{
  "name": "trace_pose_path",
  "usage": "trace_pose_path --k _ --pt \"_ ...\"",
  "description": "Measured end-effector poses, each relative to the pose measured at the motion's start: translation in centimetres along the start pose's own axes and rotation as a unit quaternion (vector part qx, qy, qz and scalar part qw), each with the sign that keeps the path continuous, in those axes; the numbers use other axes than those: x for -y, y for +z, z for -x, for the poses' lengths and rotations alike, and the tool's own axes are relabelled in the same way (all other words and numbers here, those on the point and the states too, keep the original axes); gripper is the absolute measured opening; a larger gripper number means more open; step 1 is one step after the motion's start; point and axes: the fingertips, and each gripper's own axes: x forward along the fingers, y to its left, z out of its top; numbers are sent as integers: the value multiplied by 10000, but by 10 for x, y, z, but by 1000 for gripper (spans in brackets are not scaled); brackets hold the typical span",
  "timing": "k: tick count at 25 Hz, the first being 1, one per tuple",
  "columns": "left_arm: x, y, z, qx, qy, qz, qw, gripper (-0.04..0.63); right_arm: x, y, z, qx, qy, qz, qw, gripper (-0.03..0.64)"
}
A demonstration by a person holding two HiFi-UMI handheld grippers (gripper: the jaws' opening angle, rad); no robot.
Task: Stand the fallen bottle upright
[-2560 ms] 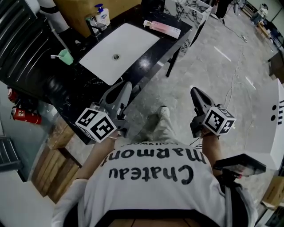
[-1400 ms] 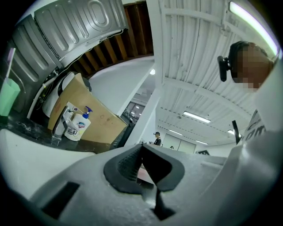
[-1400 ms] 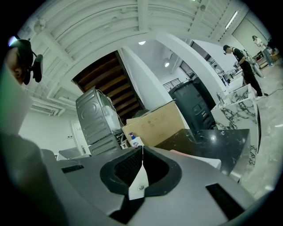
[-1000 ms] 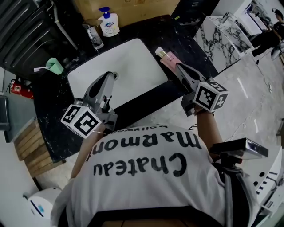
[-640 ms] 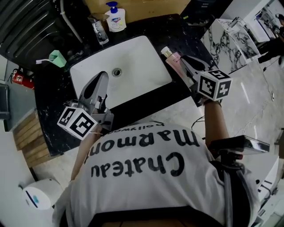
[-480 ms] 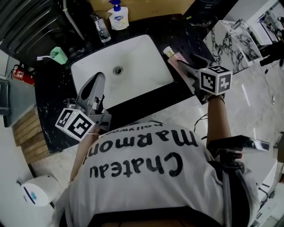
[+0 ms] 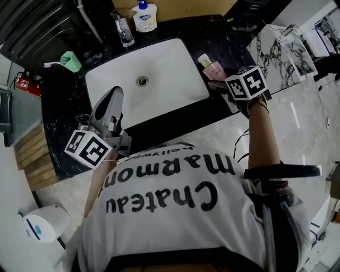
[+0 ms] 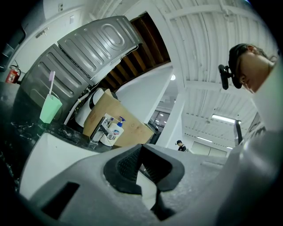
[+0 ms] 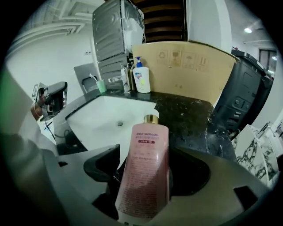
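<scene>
Closest to you, at about 10 o'clock, your left gripper (image 8: pixel 141 150) hangs over the near edge of the white sink (image 7: pixel 164 69). Its jaws are clenched together with nothing between them, and it seems to have no part in this step.

At about 1 o'clock, a little farther out, your right gripper (image 7: pixel 217 82) tips down toward the black counter (image 7: pixel 234 37) to the right of the sink. Its jaws are opening and stand wide. The pink bottle (image 9: pixel 143 172) runs straight up the gap between them, base toward you and gold cap (image 9: pixel 150 118) pointing away. The pads (image 9: pixel 102 170) stand clear of the bottle's sides, so you are straddling it, not gripping it.

The bottle lies on its side on the counter, just beside the sink's right rim, at 1 o'clock from you. By my reading the approach and the lining-up are done. Everything that counts is left: close on the body, swing the cap end up, set the base flat and let go. The bottle is long and smooth, so a hold low on the body may let it pivot as you lift.

Beyond the sink, from 11 to 12 o'clock, stand a soap dispenser (image 7: pixel 144 13) and the tap (image 7: pixel 123 32), with a green cup (image 7: pixel 71 61) out at 10 o'clock, all well apart from the bottle.
</scene>
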Motion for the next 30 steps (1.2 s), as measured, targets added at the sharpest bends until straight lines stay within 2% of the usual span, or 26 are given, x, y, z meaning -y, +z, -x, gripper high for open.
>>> trace_pose_path --k 6,11,17,22,30 --pt "-3 2 4 17 90 0 10000 14 11 -8 -16 -469 -195 -107 9986 305" --pt "-8 5 9 25 227 27 9997 14 11 -12 -21 -776 -42 -435 9960 305" --pt "-12 11 16 13 376 30 9993 14 12 -20 -27 -1165 -50 -525 9918 305" --pt "-18 10 17 10 448 55 9990 14 12 -19 -29 -1051 -179 -469 9932 305" --pt "-14 6 11 -41 363 23 9993 14 12 -19 -31 -1076 -143 -527 9927 304"
